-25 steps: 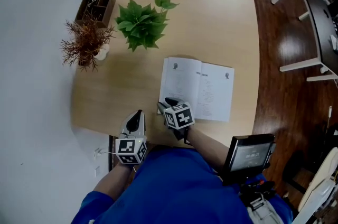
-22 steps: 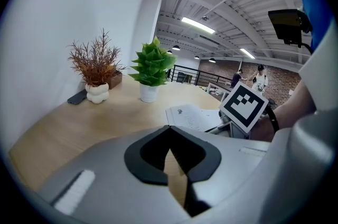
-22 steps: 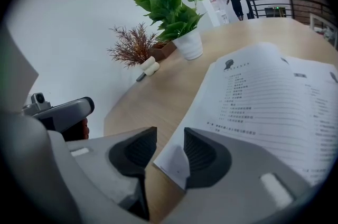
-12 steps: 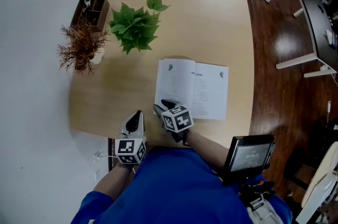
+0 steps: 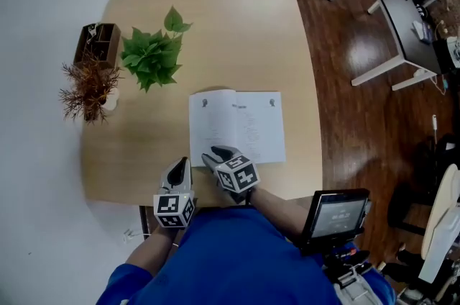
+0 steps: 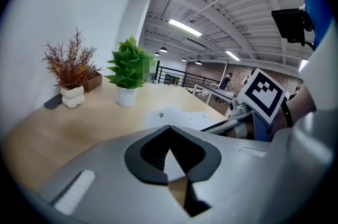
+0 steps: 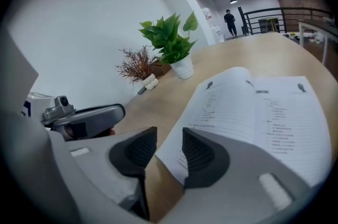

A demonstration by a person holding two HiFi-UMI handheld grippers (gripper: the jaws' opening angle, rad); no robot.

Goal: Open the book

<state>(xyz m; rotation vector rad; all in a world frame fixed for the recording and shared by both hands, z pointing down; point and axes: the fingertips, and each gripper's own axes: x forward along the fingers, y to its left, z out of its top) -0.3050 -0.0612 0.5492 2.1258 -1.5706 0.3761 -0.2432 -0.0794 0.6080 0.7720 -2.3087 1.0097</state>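
Here, the pale wooden table with rounded corners [image 5: 284, 30] carries the open white printed book [image 5: 237, 125] near its front edge. The book lies flat, its long axis left to right and its spine pointing away from the person. The right gripper [image 5: 215, 153], jaws slightly apart, sits at the book's near-left corner. The left gripper [image 5: 180, 165], jaws together and empty, hangs just beside it.

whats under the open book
Only the wooden table shows around the open book, which rests on it. Its pages cover the tabletop beneath, so anything thin under them cannot be seen.
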